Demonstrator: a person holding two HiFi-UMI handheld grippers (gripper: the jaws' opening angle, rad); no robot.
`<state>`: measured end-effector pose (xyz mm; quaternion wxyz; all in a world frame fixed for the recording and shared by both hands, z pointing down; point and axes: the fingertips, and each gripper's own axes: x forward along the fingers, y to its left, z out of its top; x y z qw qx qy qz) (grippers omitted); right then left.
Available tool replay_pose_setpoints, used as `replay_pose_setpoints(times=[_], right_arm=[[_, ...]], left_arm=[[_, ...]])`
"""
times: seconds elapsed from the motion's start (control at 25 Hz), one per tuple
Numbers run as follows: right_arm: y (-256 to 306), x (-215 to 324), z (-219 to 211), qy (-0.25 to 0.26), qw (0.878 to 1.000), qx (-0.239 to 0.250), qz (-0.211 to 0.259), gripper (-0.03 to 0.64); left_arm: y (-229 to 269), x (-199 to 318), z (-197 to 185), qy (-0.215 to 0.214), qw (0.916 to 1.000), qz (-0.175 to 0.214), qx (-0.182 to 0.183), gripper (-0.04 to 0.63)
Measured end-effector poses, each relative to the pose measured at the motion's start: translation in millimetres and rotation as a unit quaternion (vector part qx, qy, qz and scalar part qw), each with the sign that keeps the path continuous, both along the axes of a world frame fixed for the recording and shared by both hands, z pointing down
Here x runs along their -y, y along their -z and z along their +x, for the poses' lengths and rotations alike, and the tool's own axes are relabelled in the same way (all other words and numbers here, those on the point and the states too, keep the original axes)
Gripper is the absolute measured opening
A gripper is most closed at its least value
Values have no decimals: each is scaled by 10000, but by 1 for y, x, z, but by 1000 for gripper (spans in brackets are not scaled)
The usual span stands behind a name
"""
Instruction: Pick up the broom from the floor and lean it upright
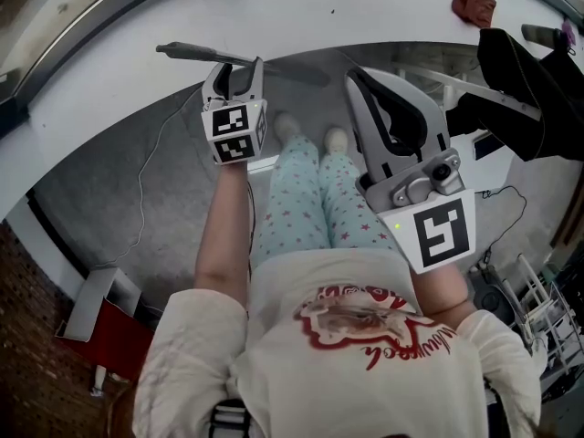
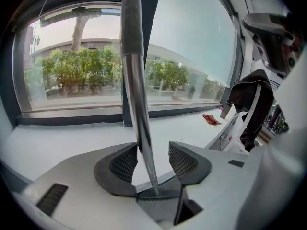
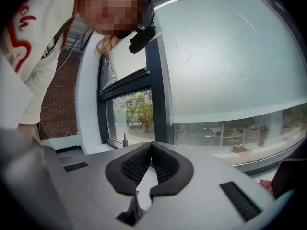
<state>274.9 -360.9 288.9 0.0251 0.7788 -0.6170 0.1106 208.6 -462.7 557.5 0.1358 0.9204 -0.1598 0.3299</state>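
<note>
**Broom handle between the open left jaws**

The left hand-held gripper (image 1: pixel 239 69) is open. In the left gripper view the broom (image 2: pixel 136 95) passes through its jaws (image 2: pixel 152 150): the shiny handle stands just beside the left pad (image 2: pixel 123 163), and a clear gap separates it from the right pad, so the pads do not press on it. Beyond the jaws the handle goes up and away, and its grey grip end lies in line with the dark post (image 2: pixel 152 13) of the window. Whether the grip touches the post cannot be told. In the head view the grip (image 1: pixel 192 51) sticks out to the left of this hand-held gripper, over the white sill (image 1: pixel 109 80). The brush end of the broom is not seen.

The right hand-held gripper (image 1: pixel 365 85) is closed and empty. In the right gripper view its pad tips (image 3: pixel 151 146) meet and nothing is between them. It is held to the right of the left one, well apart from the broom.

A red cloth (image 1: pixel 474 4) lies on the sill, far to the right of both.
</note>
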Motion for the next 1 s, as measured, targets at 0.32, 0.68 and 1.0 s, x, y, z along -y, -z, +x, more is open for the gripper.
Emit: replay_pose_setpoints(times=[0.32, 0.68, 1.0], right_arm=[[11, 5, -17, 180, 9998, -128, 11, 25], [40, 11, -39, 403, 9981, -232, 395, 25], [95, -47, -68, 1164, 9879, -378, 952, 25]], left_arm=[[-6, 5, -41, 362, 9983, -33, 453, 253], [94, -2, -83, 840, 9930, 395, -730, 113], [242, -84, -65, 753, 9676, 1135, -2128, 21]])
